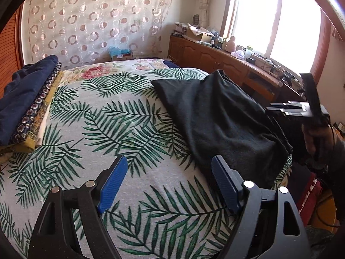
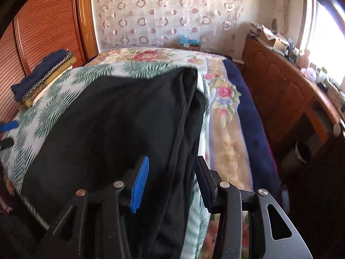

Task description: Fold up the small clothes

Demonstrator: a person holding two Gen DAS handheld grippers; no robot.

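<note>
A black garment [image 1: 215, 116] lies folded along the right side of the palm-leaf bedspread [image 1: 120, 129]. My left gripper [image 1: 169, 161] hovers open over the bedspread, its right finger just beside the garment's near left edge, with nothing between the fingers. In the right wrist view the black garment [image 2: 107, 125] fills the middle. My right gripper [image 2: 172, 161] is open above the garment's layered right edge, and the pads do not press on the cloth. A hand [image 1: 312, 138] holds that gripper at the bed's right edge.
A stack of folded clothes [image 1: 25, 108], navy on top, sits at the bed's far left corner [image 2: 43, 75]. A floral blanket [image 2: 226, 129] and a navy one hang over the right side. A wooden cabinet [image 1: 215, 58] with clutter runs under the window. A slatted wardrobe door [image 2: 43, 32] stands left.
</note>
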